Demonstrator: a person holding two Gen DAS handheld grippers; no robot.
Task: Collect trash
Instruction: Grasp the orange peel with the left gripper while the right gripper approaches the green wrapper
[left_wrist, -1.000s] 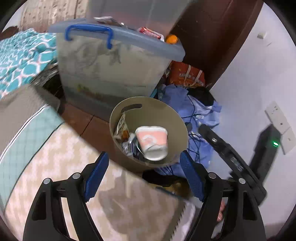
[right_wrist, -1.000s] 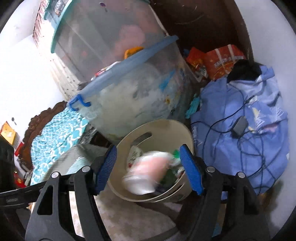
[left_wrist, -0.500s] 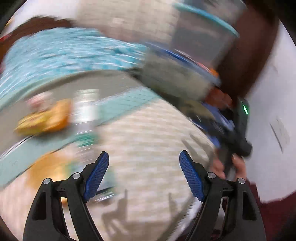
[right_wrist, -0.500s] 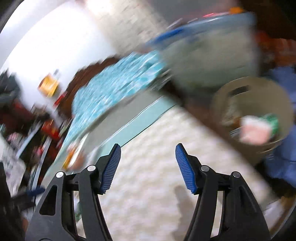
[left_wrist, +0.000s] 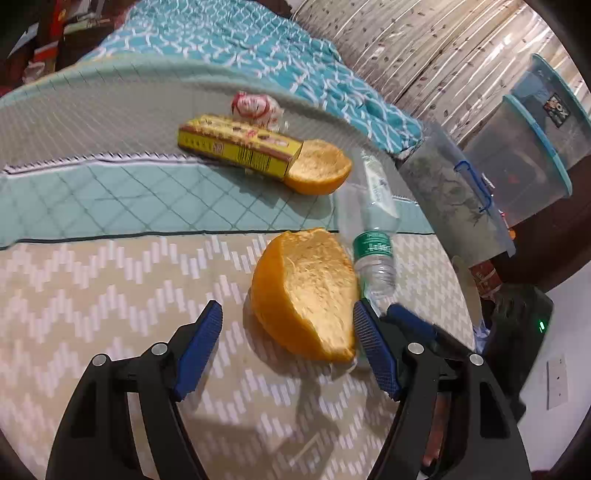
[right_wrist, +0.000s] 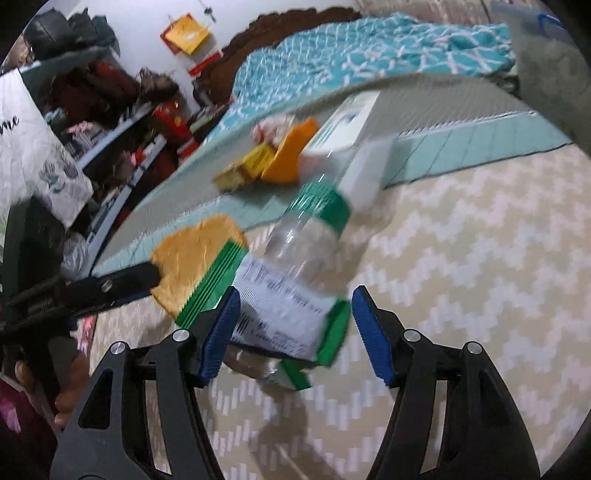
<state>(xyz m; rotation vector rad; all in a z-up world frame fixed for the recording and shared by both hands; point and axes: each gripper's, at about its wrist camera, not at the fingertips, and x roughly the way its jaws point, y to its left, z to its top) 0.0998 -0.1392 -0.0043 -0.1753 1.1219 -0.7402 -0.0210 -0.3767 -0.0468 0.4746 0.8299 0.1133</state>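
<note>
On the bed, a large orange fruit peel (left_wrist: 306, 299) lies between the fingers of my open left gripper (left_wrist: 286, 347), close to the right pad. A clear plastic bottle with a green label (left_wrist: 373, 254) lies just beyond it. Farther back lie a second peel (left_wrist: 319, 171), a yellow carton (left_wrist: 236, 147) and a crumpled white-red wrapper (left_wrist: 255, 107). In the right wrist view, my open right gripper (right_wrist: 293, 332) straddles the bottle (right_wrist: 306, 236) and a green-white packet (right_wrist: 284, 314); the peel (right_wrist: 192, 258) is at its left.
The bed has a beige zigzag cover (left_wrist: 92, 295), a teal quilted strip (left_wrist: 110, 199) and a turquoise patterned blanket (left_wrist: 258, 48). Clear storage bins (left_wrist: 517, 155) stand at the right edge. Cluttered shelves (right_wrist: 110, 110) are at the left in the right wrist view.
Both grippers have swung away from the beige trash bin on the floor to the bed. They now hover open over the peel and the bottle.
</note>
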